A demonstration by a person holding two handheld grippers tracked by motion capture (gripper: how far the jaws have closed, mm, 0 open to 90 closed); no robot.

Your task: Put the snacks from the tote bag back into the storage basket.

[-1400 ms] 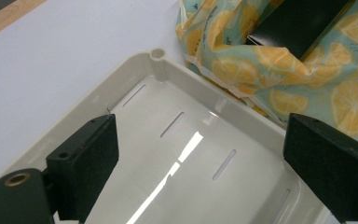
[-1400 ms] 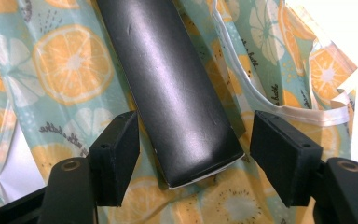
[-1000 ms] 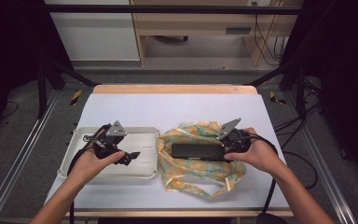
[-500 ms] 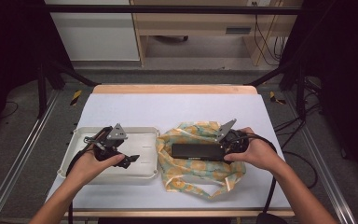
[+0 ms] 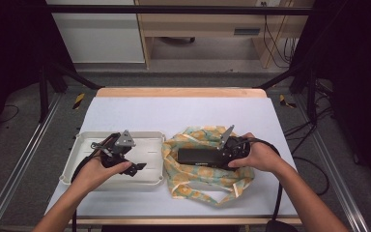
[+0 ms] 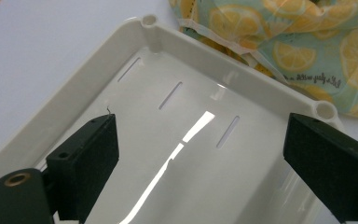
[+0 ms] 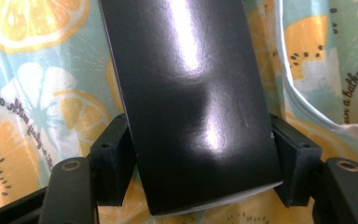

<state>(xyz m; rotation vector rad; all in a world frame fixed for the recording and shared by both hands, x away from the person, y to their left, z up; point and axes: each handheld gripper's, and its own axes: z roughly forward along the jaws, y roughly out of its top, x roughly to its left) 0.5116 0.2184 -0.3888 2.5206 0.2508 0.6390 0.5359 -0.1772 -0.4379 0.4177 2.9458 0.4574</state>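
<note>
A long black box [image 5: 198, 156] lies across a crumpled cloth printed with citrus slices [image 5: 200, 179] at the table's middle right. My right gripper [image 5: 221, 157] is shut on the box's right end. In the right gripper view the two jaws press on both long sides of the glossy box [image 7: 186, 70], with the cloth [image 7: 37, 93] under it. My left gripper [image 5: 135, 168] hovers open over a white plastic tray [image 5: 75, 159] at the left. Nothing sits between its jaws [image 6: 200, 140], which look down at the slotted tray floor [image 6: 242, 70].
The tray and the cloth [image 6: 307, 42] touch at the tray's right corner. Pale blue table surface [image 5: 183, 111] stretches behind both. A wooden strip [image 5: 178, 92] edges the far side. Metal frame rails [image 5: 24, 159] run along the left and right.
My right gripper has shifted a little left and lower with the black box in it. The left gripper has stayed over the tray.
</note>
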